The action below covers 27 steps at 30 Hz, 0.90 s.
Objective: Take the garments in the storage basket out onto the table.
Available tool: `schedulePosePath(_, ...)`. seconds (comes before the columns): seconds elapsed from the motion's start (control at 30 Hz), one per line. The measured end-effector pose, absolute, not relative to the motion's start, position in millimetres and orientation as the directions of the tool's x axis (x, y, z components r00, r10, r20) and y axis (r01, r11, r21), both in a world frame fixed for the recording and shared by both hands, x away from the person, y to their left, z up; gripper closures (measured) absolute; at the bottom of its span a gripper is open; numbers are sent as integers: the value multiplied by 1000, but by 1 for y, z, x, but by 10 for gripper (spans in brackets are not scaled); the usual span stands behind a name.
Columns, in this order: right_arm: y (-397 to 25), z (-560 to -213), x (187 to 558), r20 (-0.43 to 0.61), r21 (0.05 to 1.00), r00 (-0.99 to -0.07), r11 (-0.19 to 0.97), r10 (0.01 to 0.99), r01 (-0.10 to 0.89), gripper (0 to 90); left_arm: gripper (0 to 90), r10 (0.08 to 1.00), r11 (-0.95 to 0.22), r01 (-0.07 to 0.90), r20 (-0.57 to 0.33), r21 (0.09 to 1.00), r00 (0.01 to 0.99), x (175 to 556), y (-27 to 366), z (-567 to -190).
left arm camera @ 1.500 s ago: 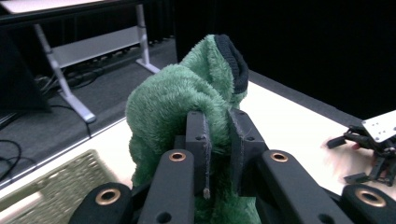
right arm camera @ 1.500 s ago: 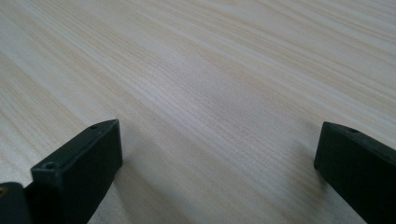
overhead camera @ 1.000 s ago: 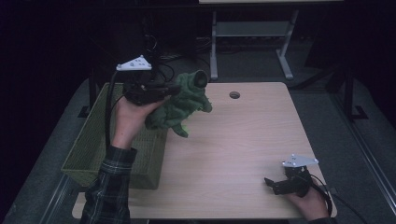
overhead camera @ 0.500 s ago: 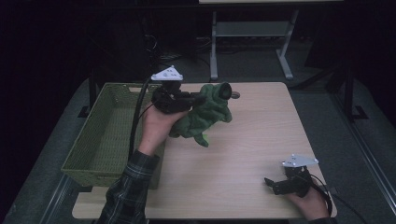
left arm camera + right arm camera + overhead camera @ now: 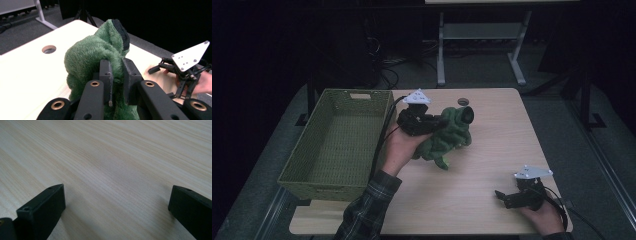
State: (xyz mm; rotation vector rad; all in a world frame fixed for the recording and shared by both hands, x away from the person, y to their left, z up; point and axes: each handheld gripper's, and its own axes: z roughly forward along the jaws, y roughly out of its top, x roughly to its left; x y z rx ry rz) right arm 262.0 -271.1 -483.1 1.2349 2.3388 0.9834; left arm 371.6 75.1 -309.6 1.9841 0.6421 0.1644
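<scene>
A green plush toy (image 5: 447, 136) with a black-rimmed end hangs over the middle of the wooden table (image 5: 492, 165). My left gripper (image 5: 439, 121) is shut on its fur, just right of the basket. In the left gripper view the two jaws pinch a fold of the plush toy (image 5: 92, 57), which hides the table behind it. My right gripper (image 5: 501, 196) rests low at the table's front right corner. Its jaws stand wide apart over bare wood in the right gripper view, with my right gripper (image 5: 117, 202) holding nothing.
A green woven basket (image 5: 292, 170) sits along the table's left side, nothing visible inside it. A round cable hole (image 5: 463, 101) lies near the far edge. A white metal frame (image 5: 482, 35) stands on the floor beyond the table.
My left gripper has carried the plush toy from above the basket's right side out over the table's middle and a little lower. The right gripper has stayed put.
</scene>
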Motion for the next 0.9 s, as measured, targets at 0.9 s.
schedulePosePath(0.9, -271, -483, 262, 34, 700, -578, 394, 815, 596, 4, 754, 476, -433, 455, -231, 779, 849, 371, 34, -404)
